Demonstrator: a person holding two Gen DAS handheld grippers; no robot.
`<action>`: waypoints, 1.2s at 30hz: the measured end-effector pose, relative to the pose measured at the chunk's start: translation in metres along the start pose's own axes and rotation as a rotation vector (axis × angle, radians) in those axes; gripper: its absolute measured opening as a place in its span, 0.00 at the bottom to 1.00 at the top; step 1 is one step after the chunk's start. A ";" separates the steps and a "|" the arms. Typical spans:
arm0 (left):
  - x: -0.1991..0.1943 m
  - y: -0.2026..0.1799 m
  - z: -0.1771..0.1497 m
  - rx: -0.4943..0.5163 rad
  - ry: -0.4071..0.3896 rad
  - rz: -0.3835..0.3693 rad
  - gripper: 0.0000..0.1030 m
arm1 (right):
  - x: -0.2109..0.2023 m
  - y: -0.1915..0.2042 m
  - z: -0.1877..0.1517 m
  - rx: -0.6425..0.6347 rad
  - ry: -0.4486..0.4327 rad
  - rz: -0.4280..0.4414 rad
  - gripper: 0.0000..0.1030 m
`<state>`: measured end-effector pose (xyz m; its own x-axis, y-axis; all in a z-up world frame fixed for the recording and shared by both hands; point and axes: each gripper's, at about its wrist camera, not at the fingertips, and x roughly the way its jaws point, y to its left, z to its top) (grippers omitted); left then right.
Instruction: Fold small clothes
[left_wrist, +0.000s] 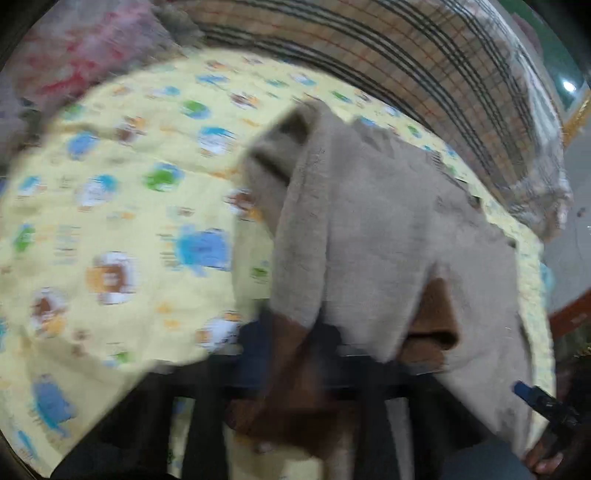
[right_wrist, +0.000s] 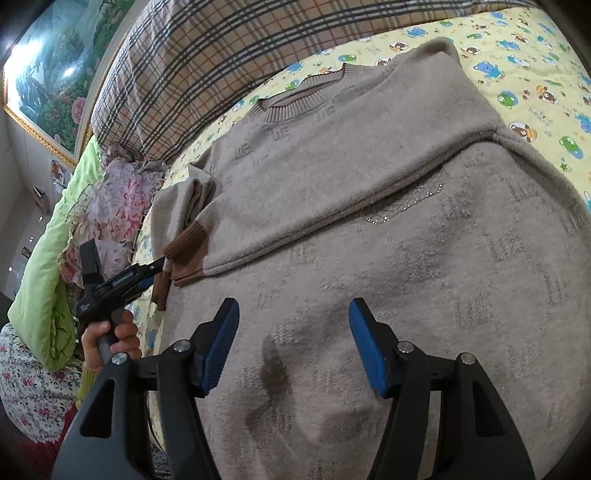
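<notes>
My left gripper (right_wrist: 157, 268) jaws pinched on brown ribbed cuff (right_wrist: 184, 254) of beige knitted sweater (right_wrist: 369, 221), spread on yellow bear-print bedsheet (right_wrist: 517, 55). My right gripper (right_wrist: 291, 350) hovers over sweater body, jaws wide apart, holding nothing.

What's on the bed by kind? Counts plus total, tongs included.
Beige sweater: 1
Yellow cartoon-print sheet: 1
Plaid blanket: 1
Green quilt: 1
Floral fabric: 1
Tongs: 2, left tongs on the brown sleeve cuff, right tongs open
Total: 7
</notes>
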<state>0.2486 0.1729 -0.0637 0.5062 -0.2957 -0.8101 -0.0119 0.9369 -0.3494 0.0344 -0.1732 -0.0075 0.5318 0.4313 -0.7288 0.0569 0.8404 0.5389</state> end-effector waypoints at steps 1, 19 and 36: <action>-0.001 -0.003 0.000 -0.001 -0.008 0.003 0.07 | -0.001 0.001 0.000 -0.002 -0.004 -0.005 0.61; -0.104 -0.165 0.013 0.088 -0.277 -0.394 0.05 | -0.035 -0.006 0.002 0.024 -0.092 0.046 0.61; 0.043 -0.247 -0.068 0.250 0.040 -0.309 0.53 | -0.081 -0.081 0.006 0.180 -0.190 -0.058 0.61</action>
<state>0.2146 -0.0843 -0.0445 0.4192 -0.5728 -0.7044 0.3479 0.8180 -0.4581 -0.0082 -0.2781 0.0105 0.6714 0.3010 -0.6772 0.2318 0.7827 0.5776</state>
